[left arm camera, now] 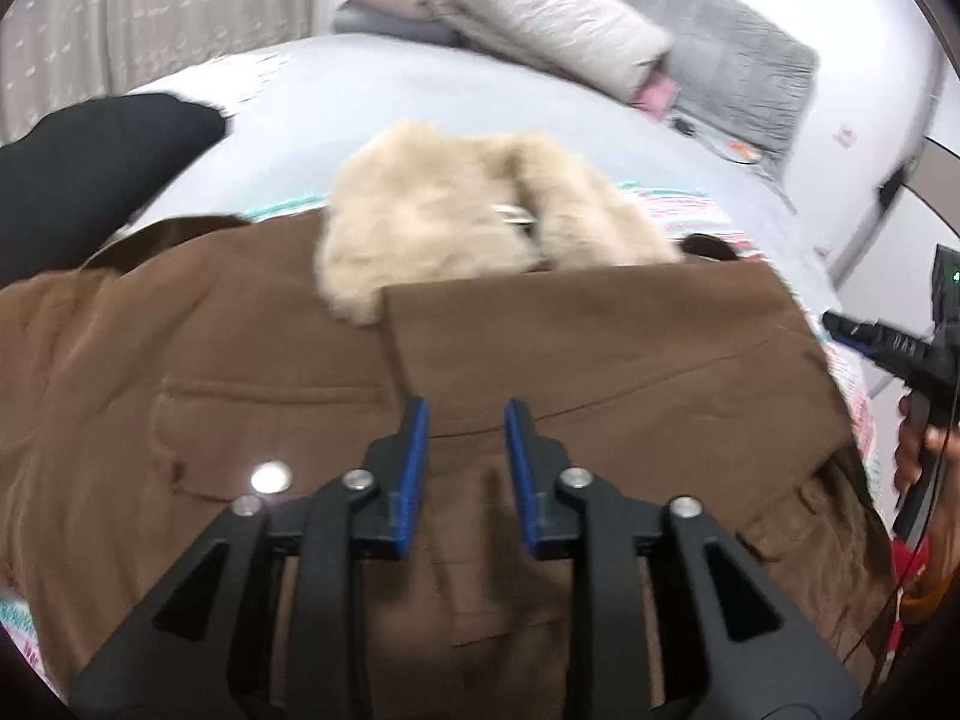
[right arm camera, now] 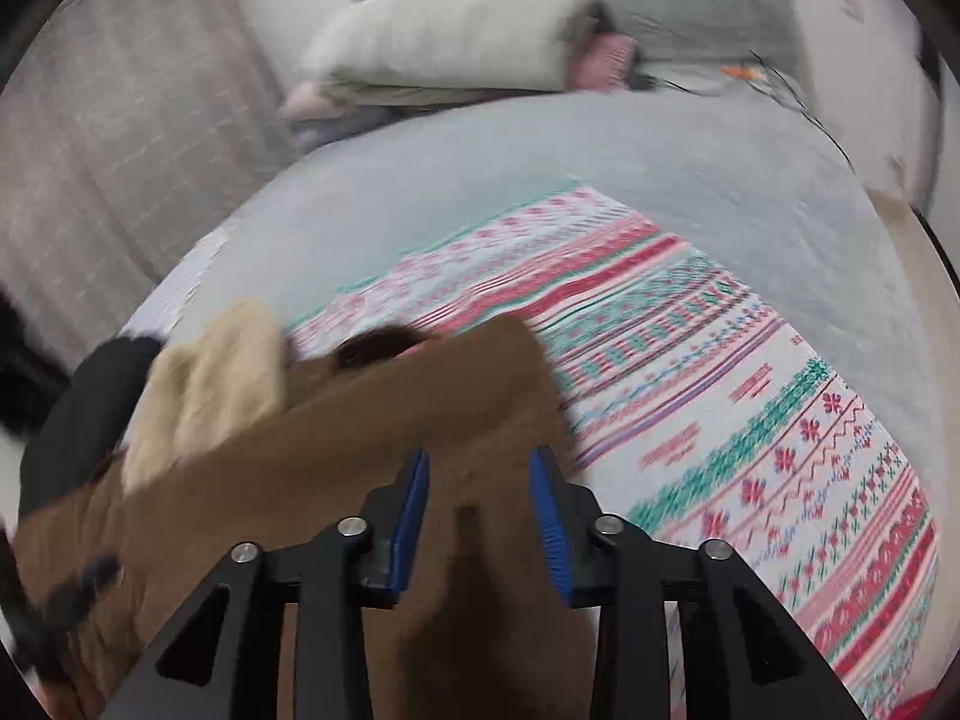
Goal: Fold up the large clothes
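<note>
Two hand-held grippers over the bed [right arm camera: 600, 180] here. Brown coat [left arm camera: 240, 360] with a cream fur collar [left arm camera: 432, 210] lies spread on the patterned blanket [right arm camera: 750, 420], one side folded over. Left hand-held gripper [left arm camera: 467, 414] hovers above it, jaws partly apart, nothing pinched. Right hand-held gripper [right arm camera: 480, 462] same deal, blue pads [right arm camera: 414, 516] clear of the fabric.

patterned blanket [right arm camera: 750, 420], pillow [left arm camera: 540, 18] (cream), curtain [left arm camera: 150, 18]
</note>
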